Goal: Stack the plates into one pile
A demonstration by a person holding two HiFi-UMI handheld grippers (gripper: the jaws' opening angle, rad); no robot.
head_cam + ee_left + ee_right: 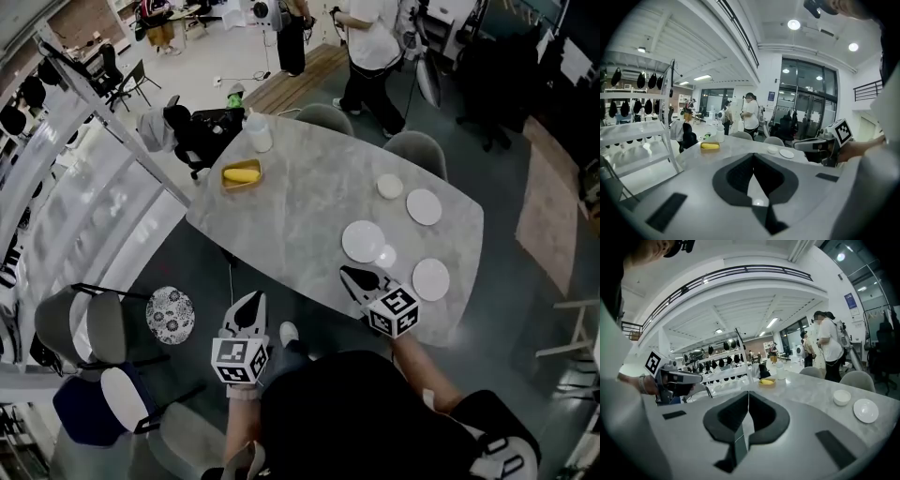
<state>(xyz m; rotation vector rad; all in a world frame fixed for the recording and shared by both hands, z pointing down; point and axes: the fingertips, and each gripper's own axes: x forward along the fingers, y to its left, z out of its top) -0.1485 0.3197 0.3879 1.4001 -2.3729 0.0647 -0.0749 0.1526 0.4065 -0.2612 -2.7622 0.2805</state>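
left gripper [250,300]: jaws pressed together, nothing in them, off the table's near edge  
right gripper [350,273]: closed up too, empty, over the near edge  
plates: spread on the marble table [300,202], none stacked  
biggest plate [363,241]: just beside the right gripper's tip  
second plate [424,206], third plate [431,278]: further right, apart

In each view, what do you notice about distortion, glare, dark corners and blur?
Head view: strong fisheye bending, so the edge of the table curves; the light is even, with little blur. Left gripper view: black corners around a round image, and the ceiling lamp is blown out to white. Right gripper view: black corners too; the white plate at the right stays fairly sharp.
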